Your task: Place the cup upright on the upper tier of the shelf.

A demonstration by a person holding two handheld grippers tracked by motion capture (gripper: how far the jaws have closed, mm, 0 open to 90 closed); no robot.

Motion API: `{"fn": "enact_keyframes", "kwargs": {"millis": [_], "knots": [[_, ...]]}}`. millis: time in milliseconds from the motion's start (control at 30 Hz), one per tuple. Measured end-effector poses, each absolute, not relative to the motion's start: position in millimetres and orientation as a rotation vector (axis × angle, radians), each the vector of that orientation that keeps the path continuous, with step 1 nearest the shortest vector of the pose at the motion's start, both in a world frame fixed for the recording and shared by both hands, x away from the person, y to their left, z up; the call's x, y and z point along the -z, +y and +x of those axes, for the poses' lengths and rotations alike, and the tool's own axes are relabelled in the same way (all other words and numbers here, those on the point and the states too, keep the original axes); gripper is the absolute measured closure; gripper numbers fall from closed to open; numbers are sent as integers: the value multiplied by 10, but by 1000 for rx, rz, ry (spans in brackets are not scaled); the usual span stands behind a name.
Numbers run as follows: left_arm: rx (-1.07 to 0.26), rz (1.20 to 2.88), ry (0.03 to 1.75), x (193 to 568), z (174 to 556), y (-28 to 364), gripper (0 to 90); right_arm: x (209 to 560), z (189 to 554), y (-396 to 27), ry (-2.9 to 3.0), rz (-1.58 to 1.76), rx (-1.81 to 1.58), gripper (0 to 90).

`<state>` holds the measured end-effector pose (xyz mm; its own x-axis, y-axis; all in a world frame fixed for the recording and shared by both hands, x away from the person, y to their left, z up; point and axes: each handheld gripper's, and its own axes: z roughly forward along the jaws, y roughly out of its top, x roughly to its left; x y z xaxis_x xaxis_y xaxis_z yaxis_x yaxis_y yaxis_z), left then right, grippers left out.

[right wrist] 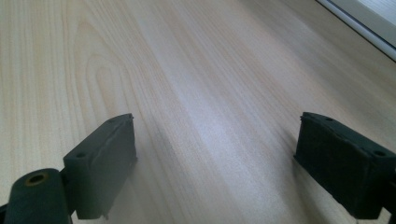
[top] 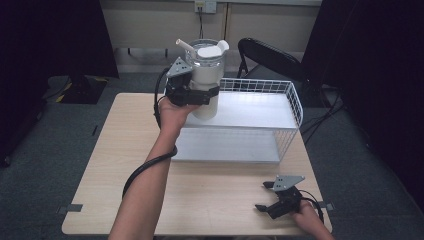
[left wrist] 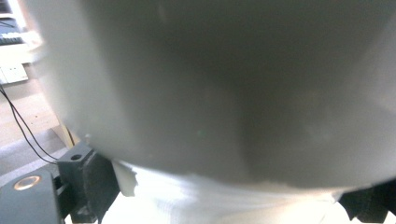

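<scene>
Cup (top: 207, 80): a tall white tumbler with a clear lid and a white straw is standing upright in the left tool's grasp, over the back left corner of the wire rack.
Left tool (top: 202, 94): its jaws are clamping the cup's body from the person's side; in the left gripper view the pale wall of the cup (left wrist: 233, 93) is pressing close to the lens, with one black jaw showing at each lower corner.
Right tool (top: 264, 196): it is lying low at the near right corner of the counter (top: 200, 200), its jaws standing wide apart and grasping nothing; in the right gripper view bare wood grain is running between them.
Rack (top: 295, 102): a white wire shelf with a flat top panel and a lower panel is sitting on the far half of the counter.
Key relation: the cup's long axis is running vertically, with its base at or just above the rack's top panel; contact cannot be told.
Nearer hand: the left hand is carrying the cup; the right tool is resting well apart from it.
Judged next step: setting down or lifting off is turning on that base-to-panel gap.
</scene>
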<state>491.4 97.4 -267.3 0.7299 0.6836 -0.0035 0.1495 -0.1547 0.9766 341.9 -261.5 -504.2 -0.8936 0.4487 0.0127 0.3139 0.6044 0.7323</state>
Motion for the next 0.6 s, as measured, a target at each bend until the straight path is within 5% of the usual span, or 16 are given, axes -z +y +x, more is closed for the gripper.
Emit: {"fn": "enact_keyframes", "kwargs": {"millis": [600], "knots": [[-553, 1693, 702, 2690, 4882, 960, 92, 5043, 3418, -2615, 2656, 635, -1161, 116]]}}
